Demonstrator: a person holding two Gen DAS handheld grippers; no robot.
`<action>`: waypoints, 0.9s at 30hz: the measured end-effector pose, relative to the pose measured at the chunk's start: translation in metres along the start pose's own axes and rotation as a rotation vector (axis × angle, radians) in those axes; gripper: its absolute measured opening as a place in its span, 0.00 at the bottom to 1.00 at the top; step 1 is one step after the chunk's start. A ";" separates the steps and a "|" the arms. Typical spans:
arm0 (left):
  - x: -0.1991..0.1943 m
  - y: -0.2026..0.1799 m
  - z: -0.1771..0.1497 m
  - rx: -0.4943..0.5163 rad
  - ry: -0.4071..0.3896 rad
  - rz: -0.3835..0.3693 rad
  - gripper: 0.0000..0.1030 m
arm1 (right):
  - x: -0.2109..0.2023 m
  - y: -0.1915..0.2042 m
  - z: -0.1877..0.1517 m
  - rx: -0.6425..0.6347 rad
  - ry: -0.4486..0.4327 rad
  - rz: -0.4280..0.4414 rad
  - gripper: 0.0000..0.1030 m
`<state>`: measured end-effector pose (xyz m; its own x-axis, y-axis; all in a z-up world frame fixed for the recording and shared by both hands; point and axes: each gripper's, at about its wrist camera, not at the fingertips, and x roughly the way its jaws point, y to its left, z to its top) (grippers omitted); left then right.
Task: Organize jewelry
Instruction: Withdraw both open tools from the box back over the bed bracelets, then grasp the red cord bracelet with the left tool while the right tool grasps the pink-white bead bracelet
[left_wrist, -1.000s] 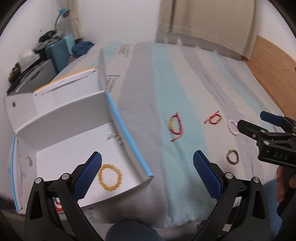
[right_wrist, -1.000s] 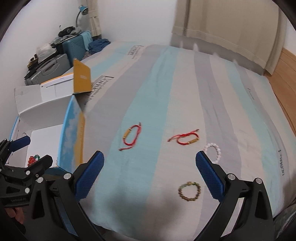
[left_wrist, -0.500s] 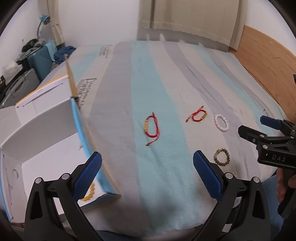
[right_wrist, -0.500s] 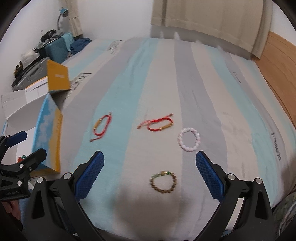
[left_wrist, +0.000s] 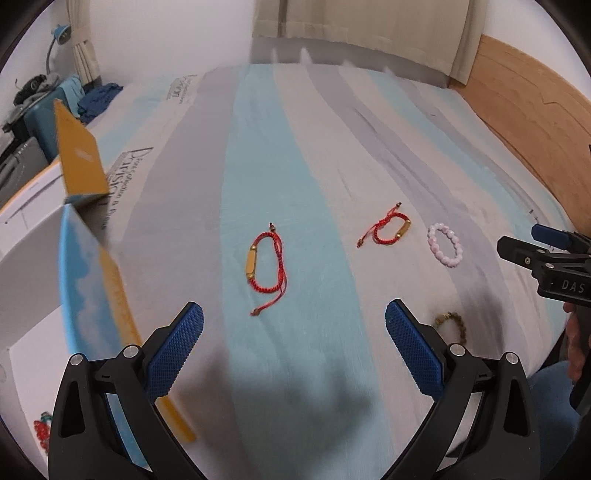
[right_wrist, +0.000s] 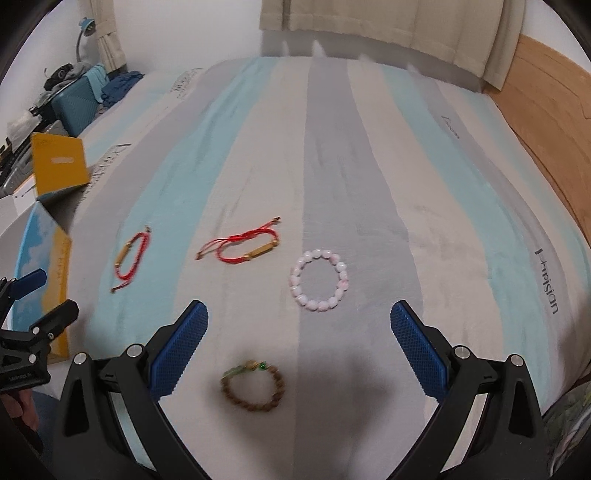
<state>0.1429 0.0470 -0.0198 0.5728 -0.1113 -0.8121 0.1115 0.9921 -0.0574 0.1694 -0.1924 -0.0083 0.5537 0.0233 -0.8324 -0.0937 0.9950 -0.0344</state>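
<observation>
Right hand-held gripper (right_wrist: 299, 328): jaws spread wide, nothing between them. The brown bead bracelet (right_wrist: 253, 386) lies flat on the bed (right_wrist: 369, 155) directly under the gap, slightly toward the left finger; it is the nearest piece to this tool. As a closed ring it has no useful long axis, so a straight descent should take one side of the loop.

Left hand-held gripper (left_wrist: 293, 332): likewise fully open and empty. In its view the same brown bracelet is half hidden behind the right finger, so it is poorly placed for that piece. Ahead of it, a little left of centre, lies the near red cord bracelet (left_wrist: 265, 266), its gold bar running roughly front to back, a loose cord tail trailing toward the tool.

Further out, the pink bead bracelet (right_wrist: 319, 280) sits just beyond the right tool's gap, near centre. To its left is the second red cord bracelet (right_wrist: 242, 246), its gold bar running crosswise.

The open box (left_wrist: 88, 280) stands at the bed's left edge, beside the left tool; some red beads show inside at the lower left.

Judgement: the right takes the brown bracelet, the left the near red cord.
</observation>
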 end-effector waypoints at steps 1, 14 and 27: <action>0.005 0.001 0.002 -0.003 0.002 -0.001 0.94 | 0.006 -0.003 0.001 0.001 0.005 -0.004 0.92; 0.069 0.016 0.017 -0.045 0.027 0.013 0.94 | 0.071 -0.024 0.006 -0.004 0.076 -0.017 0.92; 0.105 0.024 0.021 -0.050 0.055 0.032 0.94 | 0.099 -0.017 0.004 -0.024 0.093 -0.010 0.92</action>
<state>0.2229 0.0577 -0.0944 0.5300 -0.0772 -0.8445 0.0523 0.9969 -0.0583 0.2292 -0.2069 -0.0879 0.4752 0.0030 -0.8799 -0.1086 0.9926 -0.0552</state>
